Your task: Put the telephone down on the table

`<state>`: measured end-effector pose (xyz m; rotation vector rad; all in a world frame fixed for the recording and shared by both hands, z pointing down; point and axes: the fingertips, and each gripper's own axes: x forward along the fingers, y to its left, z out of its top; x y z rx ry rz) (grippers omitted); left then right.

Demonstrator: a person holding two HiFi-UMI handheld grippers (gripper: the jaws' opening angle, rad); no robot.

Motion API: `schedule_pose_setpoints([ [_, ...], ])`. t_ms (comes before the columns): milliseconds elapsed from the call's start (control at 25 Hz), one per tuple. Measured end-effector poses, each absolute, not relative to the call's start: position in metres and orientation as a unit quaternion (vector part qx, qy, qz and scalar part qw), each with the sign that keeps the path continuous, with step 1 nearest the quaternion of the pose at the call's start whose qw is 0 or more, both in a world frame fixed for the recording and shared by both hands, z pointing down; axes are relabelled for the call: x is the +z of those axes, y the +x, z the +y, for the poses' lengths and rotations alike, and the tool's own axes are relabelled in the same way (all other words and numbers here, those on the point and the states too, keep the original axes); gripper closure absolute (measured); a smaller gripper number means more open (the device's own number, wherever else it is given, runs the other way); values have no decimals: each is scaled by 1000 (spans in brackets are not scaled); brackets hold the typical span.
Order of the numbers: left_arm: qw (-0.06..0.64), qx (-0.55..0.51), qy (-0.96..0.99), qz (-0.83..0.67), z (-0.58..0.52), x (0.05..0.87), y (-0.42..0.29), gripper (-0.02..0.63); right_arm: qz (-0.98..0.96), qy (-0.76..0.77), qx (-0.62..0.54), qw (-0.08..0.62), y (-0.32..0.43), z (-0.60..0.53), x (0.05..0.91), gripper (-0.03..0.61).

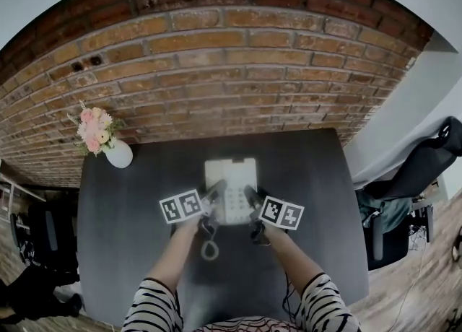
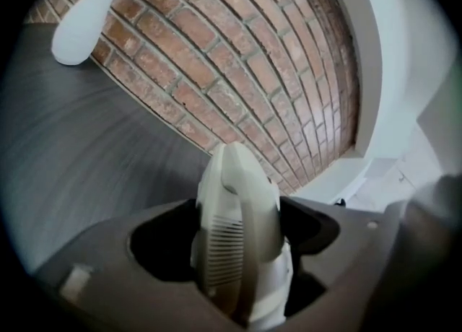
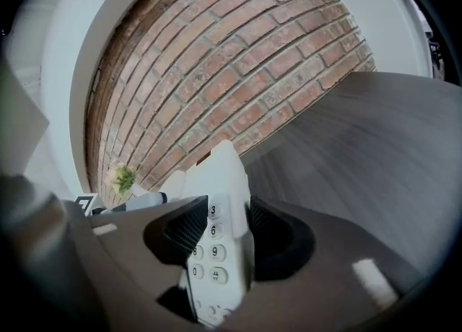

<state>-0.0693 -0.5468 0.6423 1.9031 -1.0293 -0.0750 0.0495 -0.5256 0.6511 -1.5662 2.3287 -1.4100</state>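
Left gripper point(image 2: 238, 240) was clamped on the handset side of the white telephone point(image 1: 231, 179); the right gripper point(image 3: 220, 233) gripped its keypad side. Held between them, the telephone was over the middle of the dark table point(image 1: 130, 208). A white vase point(image 1: 119, 154) stood at the table's far left corner, by the brick wall point(image 1: 238, 71).
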Motion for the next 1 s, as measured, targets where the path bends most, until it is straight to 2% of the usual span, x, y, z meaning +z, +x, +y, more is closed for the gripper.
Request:
schedule_pose_setpoints([
  [1000, 485, -25, 759, -433, -620, 689, -82, 258, 733, -500, -460, -21, 36, -599, 696, 394],
])
